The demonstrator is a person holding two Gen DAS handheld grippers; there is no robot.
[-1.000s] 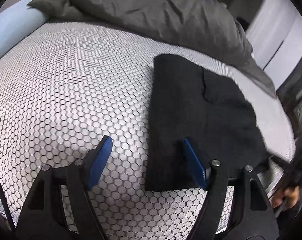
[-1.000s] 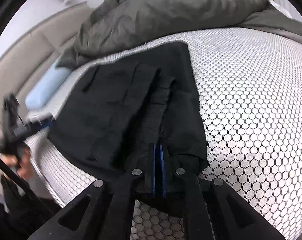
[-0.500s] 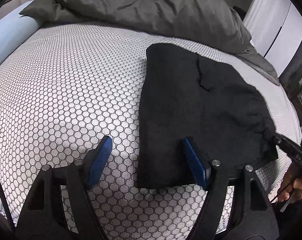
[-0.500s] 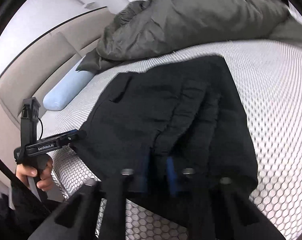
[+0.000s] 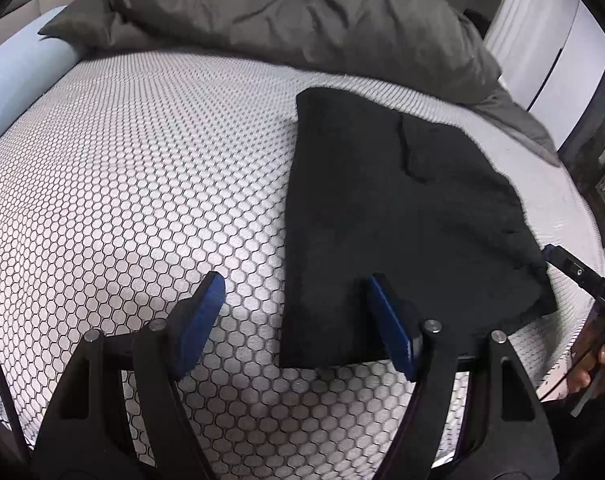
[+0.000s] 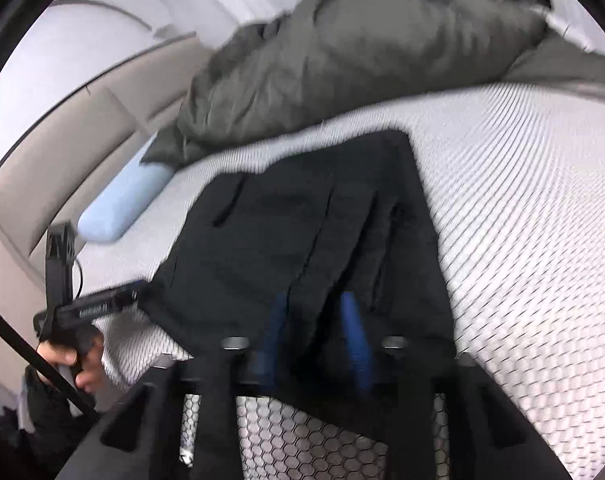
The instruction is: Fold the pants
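Black pants lie folded into a flat block on the hexagon-patterned bed cover. My left gripper is open and empty, low over the pants' near left corner, its right pad over the cloth and its left pad over bare cover. In the right wrist view the pants lie flat, and my right gripper is open with a fold of cloth lying between its blue pads. The right gripper's tip shows at the pants' far right corner in the left wrist view.
A crumpled grey duvet is heaped across the far side of the bed. A light blue bolster pillow lies against the beige headboard. White cupboard doors stand beyond the bed.
My right gripper was shut on the pants' edge and has opened, letting the cloth settle. The left gripper stayed open and pulled back slightly, showing more of the bed.
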